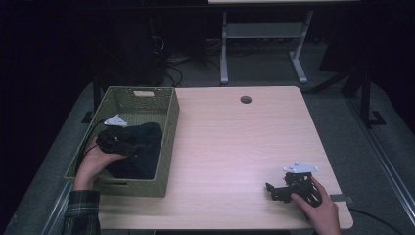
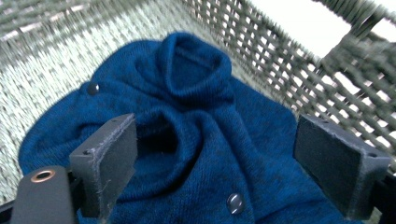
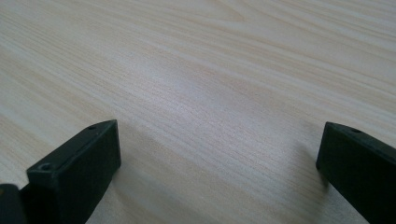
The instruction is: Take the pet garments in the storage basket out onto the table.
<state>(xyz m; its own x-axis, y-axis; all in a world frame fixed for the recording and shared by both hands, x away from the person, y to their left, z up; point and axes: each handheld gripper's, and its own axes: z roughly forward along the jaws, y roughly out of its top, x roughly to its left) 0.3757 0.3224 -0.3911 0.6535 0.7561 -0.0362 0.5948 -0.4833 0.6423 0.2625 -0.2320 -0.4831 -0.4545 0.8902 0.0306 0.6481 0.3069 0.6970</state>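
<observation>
Dim room, wooden table point(image 1: 235, 142), left gripper point(image 2: 215, 163) wide open over blue knit point(image 2: 187, 116) in basket point(image 1: 169, 142), right gripper point(image 3: 217, 172) wide open, empty.

The high view is dim, its surroundings nearly black beyond the lit tabletop point(image 1: 235, 142). The basket point(image 2: 289, 70) weave blurs, with white glare behind it.

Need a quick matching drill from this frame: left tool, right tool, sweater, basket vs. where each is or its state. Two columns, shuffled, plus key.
Things:
1. left tool
2. right tool
3. blue sweater
4. woven basket

Places or states:
A. crumpled inside the basket
B. open, low over bare tabletop at the near right
C. on the table's left edge
D. open, over the sweater inside the basket

Pairs: 1-D, 2-B, 3-A, 4-C
</observation>
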